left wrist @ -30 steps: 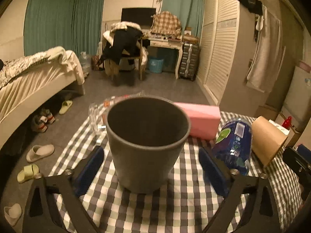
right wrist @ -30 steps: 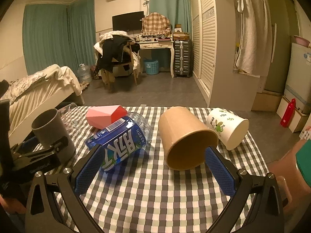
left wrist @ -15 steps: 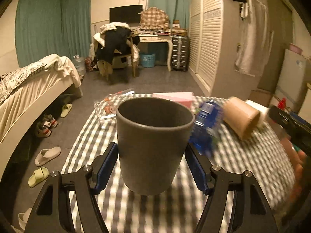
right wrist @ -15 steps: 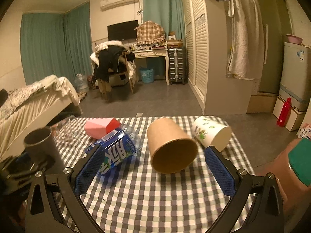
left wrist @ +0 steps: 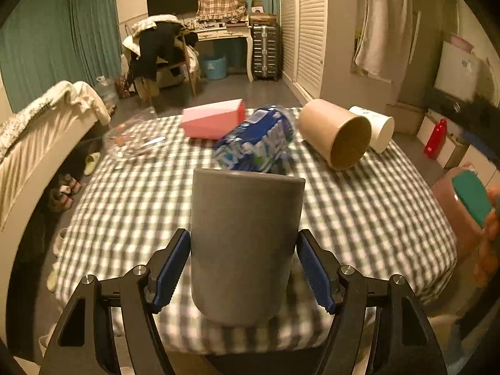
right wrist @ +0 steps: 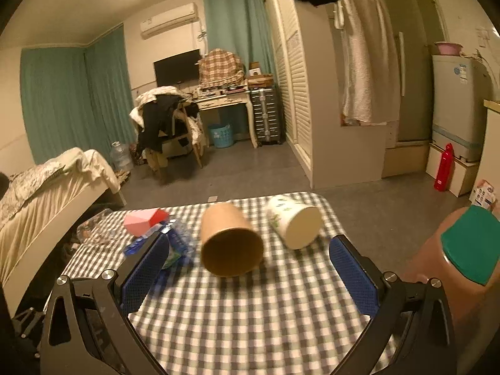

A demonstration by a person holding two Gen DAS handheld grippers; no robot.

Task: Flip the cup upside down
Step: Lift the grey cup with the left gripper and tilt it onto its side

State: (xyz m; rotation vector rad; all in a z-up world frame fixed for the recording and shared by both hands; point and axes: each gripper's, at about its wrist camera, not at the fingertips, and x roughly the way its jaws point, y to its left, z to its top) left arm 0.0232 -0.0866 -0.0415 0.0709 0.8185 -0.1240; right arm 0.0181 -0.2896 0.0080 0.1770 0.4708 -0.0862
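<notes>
One grey cup (left wrist: 247,247) sat clamped between the two blue pads (left wrist: 170,270) of the left hand-held gripper (left wrist: 245,270), which pressed on its lower sides. Its long axis stood upright in the left wrist view, the rim showing as a nearly flat edge at the top and the rounded base at the bottom; the inside could not be seen. The cup was lifted clear of the checked worktop (left wrist: 359,212), at its near edge.

Beyond the cup lay a blue-labelled plastic bottle (left wrist: 257,142) on its side, blurred, and just behind that a pink box (left wrist: 212,118). To the right of the bottle a brown paper cup (left wrist: 336,134) lay on its side with its mouth turned toward the camera, and a white paper cup (left wrist: 376,126) lay on its side just beside it, partly hidden behind it. A clear plastic item (left wrist: 134,140) rested near the worktop's far left edge. A pinkish container with a teal lid (left wrist: 468,201) stood off the right side of the worktop.

The right hand-held gripper (right wrist: 248,279) hung above the worktop with its jaws spread wide and nothing between them; the brown paper cup (right wrist: 229,243) and the white paper cup (right wrist: 295,226) lay ahead of it, well apart from its pads. A bed (right wrist: 47,187) stood to the left of the worktop.
</notes>
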